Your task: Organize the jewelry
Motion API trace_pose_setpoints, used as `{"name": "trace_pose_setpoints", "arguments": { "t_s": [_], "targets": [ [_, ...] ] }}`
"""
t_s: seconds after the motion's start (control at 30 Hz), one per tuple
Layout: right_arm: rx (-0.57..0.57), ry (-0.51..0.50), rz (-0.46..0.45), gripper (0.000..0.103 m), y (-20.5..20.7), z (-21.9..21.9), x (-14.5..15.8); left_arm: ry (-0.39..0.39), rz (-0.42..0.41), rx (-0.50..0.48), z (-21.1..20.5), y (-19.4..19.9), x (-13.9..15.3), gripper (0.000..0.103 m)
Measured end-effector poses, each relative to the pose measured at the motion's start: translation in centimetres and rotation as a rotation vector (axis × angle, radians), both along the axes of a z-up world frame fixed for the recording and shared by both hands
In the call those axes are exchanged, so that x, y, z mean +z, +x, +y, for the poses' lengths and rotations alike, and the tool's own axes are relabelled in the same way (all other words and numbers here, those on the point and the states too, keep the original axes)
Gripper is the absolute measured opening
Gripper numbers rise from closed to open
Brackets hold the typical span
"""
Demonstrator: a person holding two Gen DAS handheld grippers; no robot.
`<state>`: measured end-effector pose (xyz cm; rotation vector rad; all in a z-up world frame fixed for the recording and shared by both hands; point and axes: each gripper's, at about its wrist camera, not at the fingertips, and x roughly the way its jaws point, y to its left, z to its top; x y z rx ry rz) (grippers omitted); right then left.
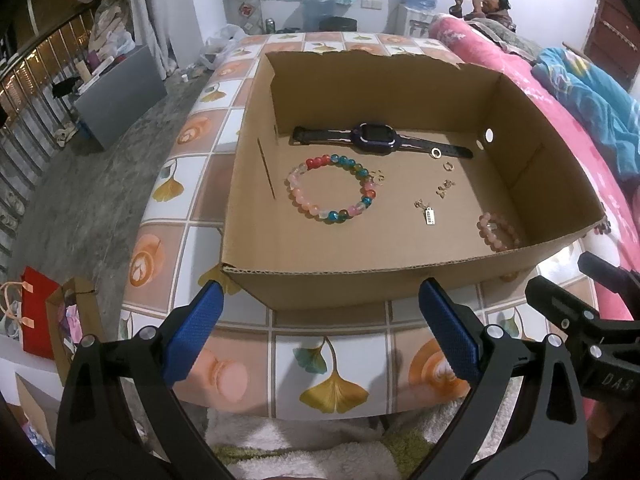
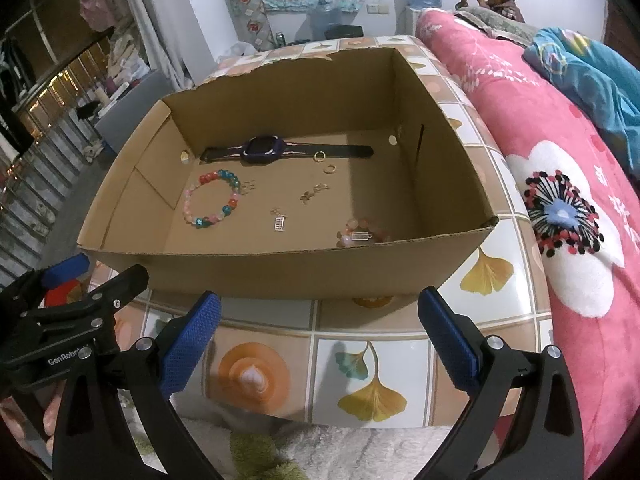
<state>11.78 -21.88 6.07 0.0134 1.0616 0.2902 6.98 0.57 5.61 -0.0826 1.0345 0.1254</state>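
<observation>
Left gripper (image 1: 320, 308) and right gripper (image 2: 319, 314) level, side by side above table (image 2: 280, 320) edge, jaws wide apart, empty. Jewelry lies inside cardboard box (image 1: 360, 280): beaded bracelet (image 1: 332, 188), watch (image 1: 378, 138).

The box (image 1: 256, 200) is plain brown corrugated cardboard, matt, with a torn, ragged back rim, and it sits on a table (image 1: 332, 344) covered in a glossy printed sheet with a tile and leaf pattern. Inside lie a bracelet (image 1: 332, 188) of smooth, shiny, glassy beads in many colours, a watch (image 1: 376, 139) with a glossy dark face and matt strap, and small gold-toned metal rings (image 1: 435, 153). Both grippers have matt black plastic frames, and the finger pads (image 2: 188, 344) are blue with a fine knurled texture.
</observation>
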Motion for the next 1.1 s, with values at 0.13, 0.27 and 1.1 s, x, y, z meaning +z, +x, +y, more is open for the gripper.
{"name": "trace_pose_setpoints", "arguments": {
  "t_s": [0.13, 0.27, 1.1],
  "targets": [
    [-0.002, 0.002, -0.001, 0.096, -0.02, -0.13, 0.0, 0.0, -0.004, 0.003, -0.04, -0.01, 0.01, 0.095],
    [-0.002, 0.001, -0.002, 0.096, -0.01, -0.13, -0.01, 0.003, -0.006, 0.001, -0.18, -0.01, -0.01, 0.095],
    [-0.003, -0.006, 0.001, 0.096, 0.34, -0.19, -0.36, 0.001, -0.006, 0.009, -0.07, -0.13, 0.02, 0.095]
  ]
}}
